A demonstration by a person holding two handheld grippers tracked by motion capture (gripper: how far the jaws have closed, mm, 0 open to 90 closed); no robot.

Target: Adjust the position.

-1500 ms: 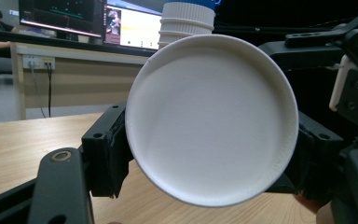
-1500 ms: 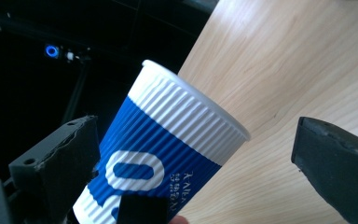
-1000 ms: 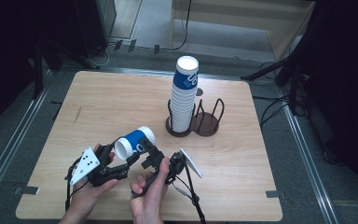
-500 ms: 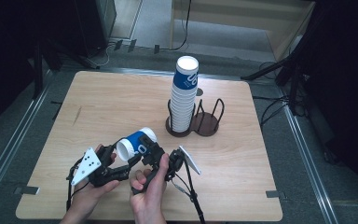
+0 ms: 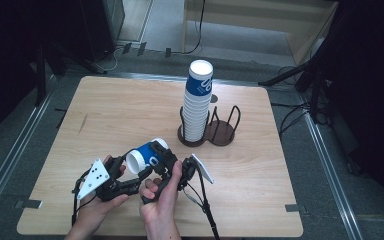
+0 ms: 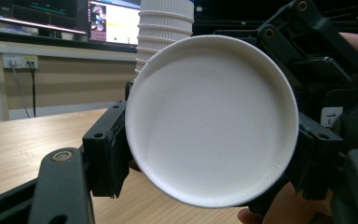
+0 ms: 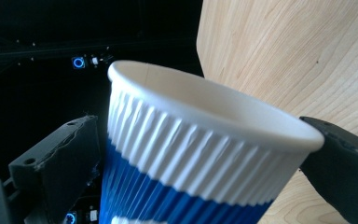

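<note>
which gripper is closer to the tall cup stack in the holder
Right. The right gripper is just below-left of the cup stack; the left gripper sits farther left. Both clamp the blue cup.

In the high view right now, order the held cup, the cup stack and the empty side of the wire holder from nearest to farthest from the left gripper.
1. Blue and white cup, between the left gripper jaws.
2. Cup stack, beyond, centre-right.
3. Empty holder ring, right of the stack.
</note>
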